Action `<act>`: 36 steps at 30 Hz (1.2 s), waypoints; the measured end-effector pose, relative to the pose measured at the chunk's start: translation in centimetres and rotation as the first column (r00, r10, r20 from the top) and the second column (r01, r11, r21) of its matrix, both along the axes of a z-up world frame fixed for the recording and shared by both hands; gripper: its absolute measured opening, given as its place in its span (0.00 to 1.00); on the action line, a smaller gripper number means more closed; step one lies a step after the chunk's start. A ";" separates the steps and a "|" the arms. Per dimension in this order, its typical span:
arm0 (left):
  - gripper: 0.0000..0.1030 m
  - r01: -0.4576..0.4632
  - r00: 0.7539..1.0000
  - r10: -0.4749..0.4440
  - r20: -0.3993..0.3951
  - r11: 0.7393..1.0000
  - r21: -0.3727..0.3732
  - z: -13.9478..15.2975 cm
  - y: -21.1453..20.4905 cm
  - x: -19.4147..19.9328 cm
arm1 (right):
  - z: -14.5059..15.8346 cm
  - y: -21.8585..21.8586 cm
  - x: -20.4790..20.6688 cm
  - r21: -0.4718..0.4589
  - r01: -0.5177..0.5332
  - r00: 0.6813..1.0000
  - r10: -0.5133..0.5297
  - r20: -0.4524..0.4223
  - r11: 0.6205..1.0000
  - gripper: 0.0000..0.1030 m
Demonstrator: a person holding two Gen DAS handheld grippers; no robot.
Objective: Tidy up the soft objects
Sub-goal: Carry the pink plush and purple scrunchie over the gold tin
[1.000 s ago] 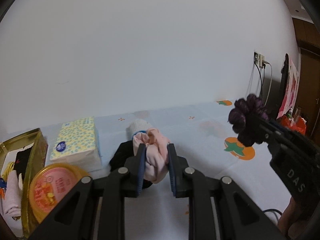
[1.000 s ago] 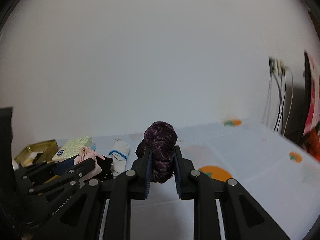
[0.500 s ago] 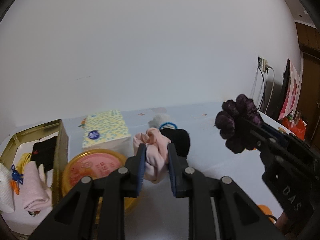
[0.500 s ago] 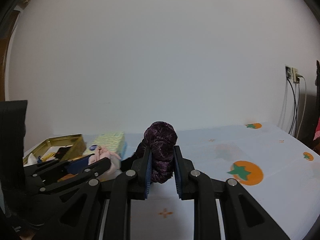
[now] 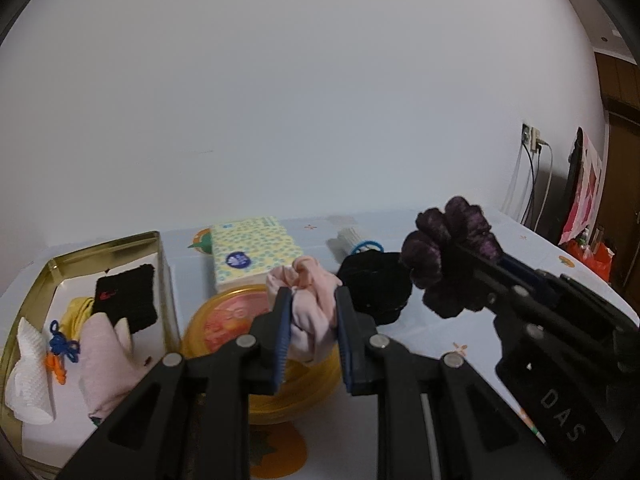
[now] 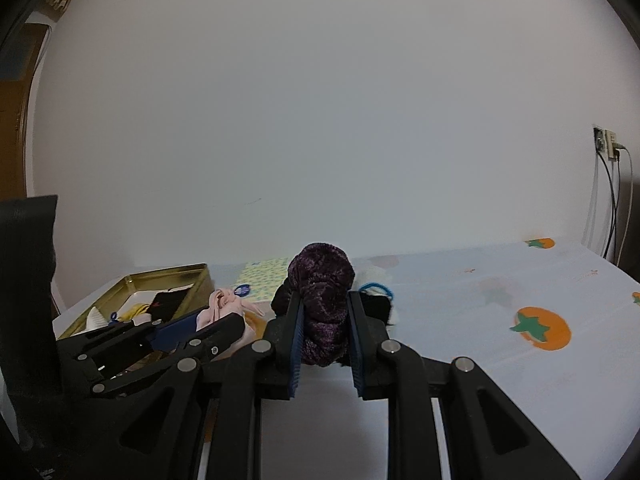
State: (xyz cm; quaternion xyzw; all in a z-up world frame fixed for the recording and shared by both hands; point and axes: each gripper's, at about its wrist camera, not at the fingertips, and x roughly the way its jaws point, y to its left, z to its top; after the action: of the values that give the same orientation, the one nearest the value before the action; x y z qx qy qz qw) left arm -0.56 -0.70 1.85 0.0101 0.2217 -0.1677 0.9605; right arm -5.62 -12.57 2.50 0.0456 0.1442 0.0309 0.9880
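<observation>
My left gripper (image 5: 311, 300) is shut on a pink scrunchie (image 5: 308, 312), held in the air over a round yellow lid (image 5: 224, 320). To its right, my right gripper (image 5: 464, 276) carries a dark purple velvet scrunchie (image 5: 444, 256); the right wrist view shows the same purple scrunchie (image 6: 324, 300) pinched in the right gripper (image 6: 325, 304). A gold tin box (image 5: 104, 246) at the left holds a black cloth (image 5: 126, 296), a pink cloth (image 5: 106, 360), a white tissue and small cords. In the right wrist view the gold tin (image 6: 160, 276) lies at the far left, beyond the pink scrunchie (image 6: 224, 308).
A yellow dotted tissue pack (image 5: 252, 252) stands behind the round lid. A black soft item (image 5: 376, 284) and a white sock with a blue band (image 5: 356, 242) lie on the table. The pale tablecloth (image 6: 520, 360) has orange fruit prints. Cables hang from a wall socket (image 5: 530, 138) at the right.
Both grippers have moved left along the table with their scrunchies still held. The gold tin and round lid have come further into view and closer.
</observation>
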 end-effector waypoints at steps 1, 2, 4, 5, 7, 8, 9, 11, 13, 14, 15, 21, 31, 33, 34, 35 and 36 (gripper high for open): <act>0.19 -0.003 1.000 0.003 0.002 1.000 -0.001 0.0 0.3 0.0 | 0.0 0.3 0.1 0.003 -0.004 1.000 0.004 -0.002 1.000 0.21; 0.19 -0.008 1.000 0.008 0.005 1.000 -0.003 0.0 0.7 0.0 | 0.1 0.5 0.1 0.009 -0.009 1.000 0.009 -0.004 1.000 0.21; 0.19 -0.019 1.000 0.019 0.004 1.000 -0.015 0.0 1.7 0.1 | 0.4 0.7 0.3 0.034 -0.019 1.000 0.019 -0.005 0.999 0.21; 0.19 -0.023 1.000 0.023 0.003 1.000 -0.019 0.0 2.1 0.1 | 0.6 0.8 0.4 0.054 -0.026 1.000 0.026 -0.010 0.998 0.21; 0.19 -0.033 0.999 0.033 0.002 0.999 -0.024 0.1 2.8 0.1 | 1.1 1.1 0.6 0.090 -0.042 0.999 0.043 -0.015 0.995 0.21; 0.19 -0.036 0.999 0.036 0.003 0.999 -0.027 0.1 3.1 0.1 | 1.6 1.4 0.6 0.096 -0.046 0.999 0.048 -0.015 0.994 0.21; 0.19 -0.040 0.999 0.040 0.005 0.999 -0.028 0.1 3.4 0.1 | 2.0 1.5 0.6 0.096 -0.052 0.999 0.053 -0.012 0.994 0.21; 0.19 -0.047 0.999 0.048 0.013 0.998 -0.034 0.2 4.1 0.0 | 3.0 2.3 0.4 0.095 -0.078 0.997 0.078 0.002 0.992 0.21; 0.19 -0.049 0.999 0.050 0.021 0.998 -0.050 0.4 4.6 -0.3 | 4.1 3.4 0.0 0.071 -0.102 0.995 0.101 0.025 0.992 0.21; 0.19 -0.055 0.998 0.057 0.031 0.997 -0.054 0.7 5.1 -0.6 | 4.8 4.1 -0.2 0.052 -0.116 0.993 0.114 0.037 0.992 0.21; 0.19 -0.061 0.997 0.064 0.043 0.997 -0.052 0.9 5.5 -0.9 | 5.5 4.8 -0.4 0.034 -0.131 0.991 0.129 0.046 0.991 0.21; 0.19 -0.125 0.988 0.132 0.078 0.988 -0.090 3.6 10.0 -2.9 | 9.3 8.6 -1.1 -0.015 -0.223 0.971 0.223 0.079 0.975 0.21; 0.18 -0.257 0.945 0.269 0.186 0.963 -0.085 9.0 18.2 -6.0 | 13.6 15.9 -0.5 0.047 -0.459 0.888 0.456 0.058 0.887 0.21; 0.19 -0.281 0.939 0.289 0.187 0.957 -0.071 9.2 19.1 -6.1 | 13.2 17.4 0.3 0.030 -0.466 0.884 0.464 0.051 0.884 0.21; 0.19 -0.294 0.936 0.300 0.182 0.954 -0.058 9.1 19.6 -6.0 | 12.8 18.1 1.0 0.041 -0.475 0.880 0.473 0.038 0.879 0.21; 0.19 -0.301 0.935 0.305 0.178 0.952 -0.050 9.0 19.9 -6.0 | 12.3 18.5 1.7 0.058 -0.481 0.877 0.480 0.026 0.875 0.21; 0.19 -0.311 0.935 0.312 0.170 0.950 -0.036 8.8 20.2 -5.7 | 12.0 18.8 2.4 0.076 -0.481 0.876 0.481 0.017 0.873 0.21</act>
State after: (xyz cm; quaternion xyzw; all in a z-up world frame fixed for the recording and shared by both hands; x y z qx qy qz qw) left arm -6.21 19.53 10.67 -0.0148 0.1351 -0.0130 0.9906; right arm -3.19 6.26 14.48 0.0465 0.1511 0.2810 0.9466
